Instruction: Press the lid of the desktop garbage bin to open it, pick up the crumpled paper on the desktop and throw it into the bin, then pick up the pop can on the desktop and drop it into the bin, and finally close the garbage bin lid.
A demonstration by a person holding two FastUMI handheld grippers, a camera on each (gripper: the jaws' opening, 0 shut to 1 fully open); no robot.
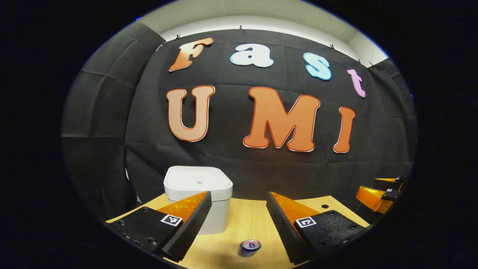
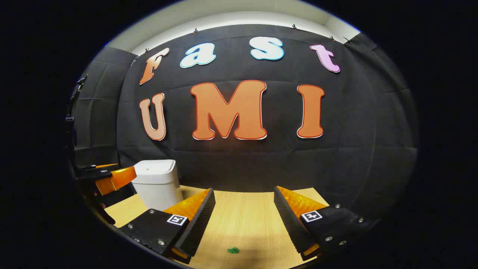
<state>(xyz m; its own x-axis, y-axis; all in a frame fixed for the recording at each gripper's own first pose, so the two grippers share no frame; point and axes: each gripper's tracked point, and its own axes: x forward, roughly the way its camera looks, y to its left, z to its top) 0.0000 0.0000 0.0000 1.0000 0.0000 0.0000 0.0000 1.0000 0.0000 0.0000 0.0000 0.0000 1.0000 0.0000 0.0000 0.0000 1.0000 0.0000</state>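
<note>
Left gripper view: the left gripper hangs spread wide above the wooden table, holding nothing. A white garbage bin, lid closed, stands toward the table's far left edge; the pop can stands upright near the near edge. Right gripper view: the right gripper is spread too, with a small green crumpled paper by the near edge.

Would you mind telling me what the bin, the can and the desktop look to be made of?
The garbage bin looks like white moulded plastic, matt, with rounded corners and a seamless lid. The pop can seems metal: its top shines silvery and has a pull tab. The desktop looks like pale wood or wood-effect laminate, judging by its fine straight grain; which one I cannot tell.
</note>
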